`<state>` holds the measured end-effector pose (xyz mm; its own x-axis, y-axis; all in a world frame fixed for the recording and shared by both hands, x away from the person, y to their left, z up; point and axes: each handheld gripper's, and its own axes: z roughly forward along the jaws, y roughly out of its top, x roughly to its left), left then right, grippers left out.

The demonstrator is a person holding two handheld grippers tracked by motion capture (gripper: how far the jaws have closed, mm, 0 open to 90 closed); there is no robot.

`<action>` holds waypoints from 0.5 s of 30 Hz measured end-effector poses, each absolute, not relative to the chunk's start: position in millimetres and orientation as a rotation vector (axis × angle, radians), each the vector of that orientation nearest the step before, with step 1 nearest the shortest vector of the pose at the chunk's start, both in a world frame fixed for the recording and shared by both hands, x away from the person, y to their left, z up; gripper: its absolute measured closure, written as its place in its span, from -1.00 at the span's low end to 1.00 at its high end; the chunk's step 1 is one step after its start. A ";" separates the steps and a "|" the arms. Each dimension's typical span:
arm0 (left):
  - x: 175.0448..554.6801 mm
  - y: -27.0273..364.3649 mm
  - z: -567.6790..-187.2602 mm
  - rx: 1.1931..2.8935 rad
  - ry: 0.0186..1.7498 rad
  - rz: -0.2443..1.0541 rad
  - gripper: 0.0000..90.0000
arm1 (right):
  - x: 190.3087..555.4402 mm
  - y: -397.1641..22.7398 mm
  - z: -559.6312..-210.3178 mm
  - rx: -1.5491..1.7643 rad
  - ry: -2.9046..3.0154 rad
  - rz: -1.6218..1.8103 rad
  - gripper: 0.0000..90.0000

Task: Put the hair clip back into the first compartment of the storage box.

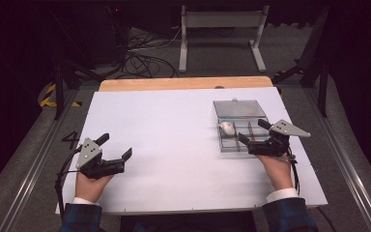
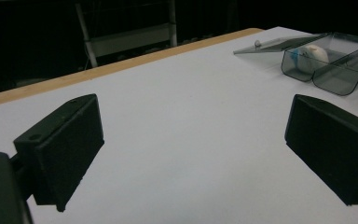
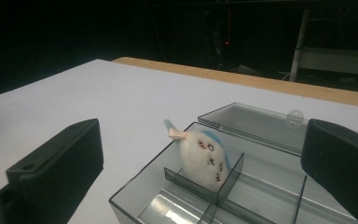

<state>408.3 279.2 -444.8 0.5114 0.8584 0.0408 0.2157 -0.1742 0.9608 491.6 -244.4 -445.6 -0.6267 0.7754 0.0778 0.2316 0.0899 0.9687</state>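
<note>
Plush toy (image 3: 204, 157) sits in a far corner compartment of my clear box (image 1: 246, 140), lid (image 1: 239, 108) laid open behind. My right gripper (image 1: 257, 133) hovers jaws apart at the box; my left gripper (image 1: 114, 148), equally spread, hangs over bare table (image 1: 164, 130). Its red face markings show in the right gripper view.

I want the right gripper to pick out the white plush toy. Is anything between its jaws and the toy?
Nothing lies between. The right gripper is open at the clear box, lid folded back. The plush toy leans on a divider, which the jaws must clear.
</note>
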 end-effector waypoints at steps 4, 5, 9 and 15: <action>408.4 279.1 -445.0 1.695 0.919 0.752 -0.89 | 489.0 -246.7 -445.8 0.982 1.917 1.560 -1.00; 408.3 279.1 -445.0 1.694 0.918 0.752 -0.89 | 488.3 -247.5 -446.0 0.983 1.917 1.560 -1.00; 407.9 279.6 -444.6 1.687 0.918 0.753 -0.89 | 485.2 -251.4 -448.5 0.977 1.925 1.573 -1.00; 407.4 278.6 -444.6 1.690 0.916 0.754 -0.89 | 481.6 -258.9 -450.2 0.985 1.913 1.578 -1.00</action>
